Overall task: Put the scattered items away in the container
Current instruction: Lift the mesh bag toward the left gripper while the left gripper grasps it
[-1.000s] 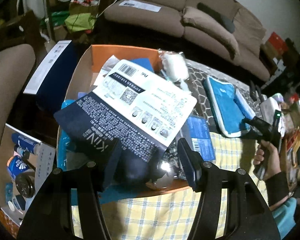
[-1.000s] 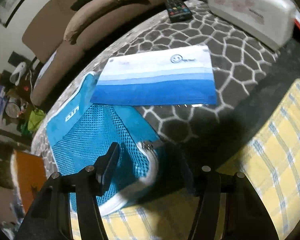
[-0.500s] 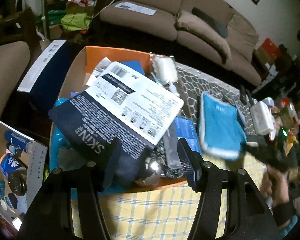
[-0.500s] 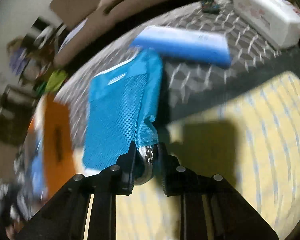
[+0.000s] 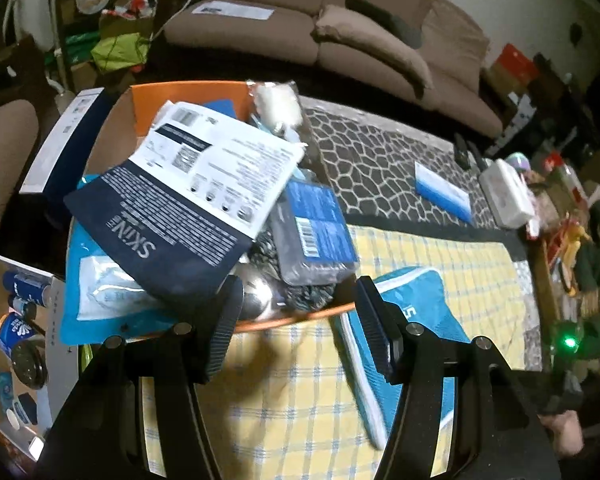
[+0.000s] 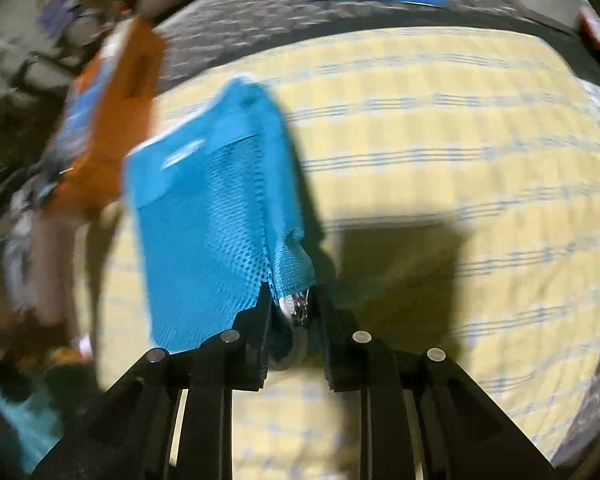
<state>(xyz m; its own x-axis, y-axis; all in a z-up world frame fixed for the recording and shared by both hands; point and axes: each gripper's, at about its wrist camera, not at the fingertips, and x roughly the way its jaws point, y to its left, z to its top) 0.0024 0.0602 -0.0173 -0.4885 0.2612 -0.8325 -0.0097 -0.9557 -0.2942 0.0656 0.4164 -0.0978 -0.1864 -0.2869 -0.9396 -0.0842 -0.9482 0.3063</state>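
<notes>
Yellow checked cloth (image 5: 292, 400) covers the tabletop by the brown sofa (image 5: 340, 36).
Your right gripper (image 6: 294, 312) has its fingers pinching the zip corner of the blue pouch (image 6: 212, 240), which hangs just beside the orange box (image 5: 188, 96). Your left gripper (image 5: 296, 320) hovers near the heaped box, fingers spread, holding nothing.

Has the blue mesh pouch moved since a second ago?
Yes. The blue mesh pouch, pinched in the right gripper, has left the grey patterned mat and now hangs over the yellow checked cloth, beside the orange box.
</notes>
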